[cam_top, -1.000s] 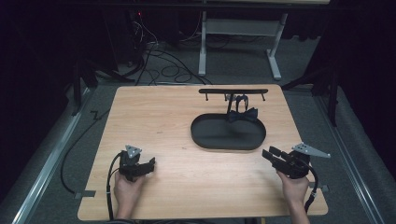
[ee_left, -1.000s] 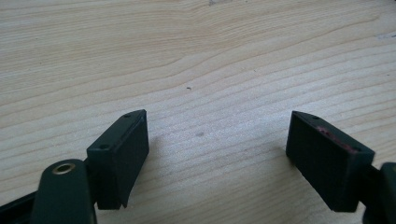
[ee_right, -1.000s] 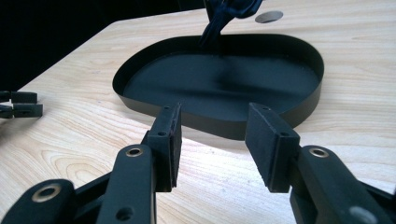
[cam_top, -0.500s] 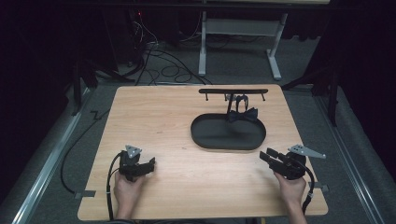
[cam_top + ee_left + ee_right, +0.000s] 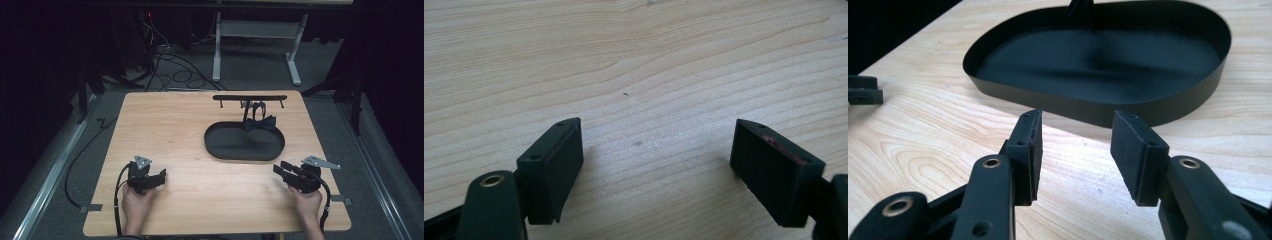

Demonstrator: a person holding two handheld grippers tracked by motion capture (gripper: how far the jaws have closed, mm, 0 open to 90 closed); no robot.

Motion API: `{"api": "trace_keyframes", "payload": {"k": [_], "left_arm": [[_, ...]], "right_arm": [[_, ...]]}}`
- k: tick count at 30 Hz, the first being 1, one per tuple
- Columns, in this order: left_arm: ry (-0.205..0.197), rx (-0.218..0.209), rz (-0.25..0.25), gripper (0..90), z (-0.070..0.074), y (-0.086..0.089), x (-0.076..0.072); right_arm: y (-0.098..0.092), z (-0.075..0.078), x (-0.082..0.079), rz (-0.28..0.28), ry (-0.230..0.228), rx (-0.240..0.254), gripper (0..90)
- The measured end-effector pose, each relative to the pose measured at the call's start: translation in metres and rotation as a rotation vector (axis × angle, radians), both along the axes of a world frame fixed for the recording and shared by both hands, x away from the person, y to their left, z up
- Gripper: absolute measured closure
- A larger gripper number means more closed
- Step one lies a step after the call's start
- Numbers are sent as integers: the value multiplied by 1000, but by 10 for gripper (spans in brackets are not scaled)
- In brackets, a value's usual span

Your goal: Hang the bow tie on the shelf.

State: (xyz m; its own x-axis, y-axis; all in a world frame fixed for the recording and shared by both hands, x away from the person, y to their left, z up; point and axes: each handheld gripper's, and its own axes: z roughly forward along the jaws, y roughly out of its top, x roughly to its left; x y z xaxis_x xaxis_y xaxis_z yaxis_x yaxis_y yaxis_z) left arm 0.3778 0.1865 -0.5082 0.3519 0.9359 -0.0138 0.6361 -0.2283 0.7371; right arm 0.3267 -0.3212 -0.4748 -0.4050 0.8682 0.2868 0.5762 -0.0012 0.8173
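The right claw (image 5: 283,171) points at the near wall of the black oval tray (image 5: 220,150), which sits on the wooden surface (image 5: 170,125) right of centre, towards the far edge. Its jaws stand released with nothing between them, and in the right gripper view the tray (image 5: 1168,107) lies just ahead of them. The left claw (image 5: 159,176) rests low over bare wood at the near left, well apart from the tray, jaws spread wide and empty.

The tray looks like thin sheet metal or hard plastic — stiff, light, with a low upright wall and a smooth, probably slippery finish. The wall is likely the best place to take hold: one pad inside, one outside, pinching the rim on the near straight stretch rather than on the curved end. A one-sided hold may tip it.

At the tray's far edge a dark bow-shaped piece (image 5: 260,123) hangs from a black rail stand (image 5: 249,98); its material I cannot tell — it may snag if the tray is dragged.
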Motion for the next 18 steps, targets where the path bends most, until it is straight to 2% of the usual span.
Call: {"api": "trace_keyframes", "payload": {"k": [18], "left_arm": [[0, 0, 0, 215, 0, 0, 0]], "right_arm": [[8, -10, 6, 17, 35, -33, 575]]}}
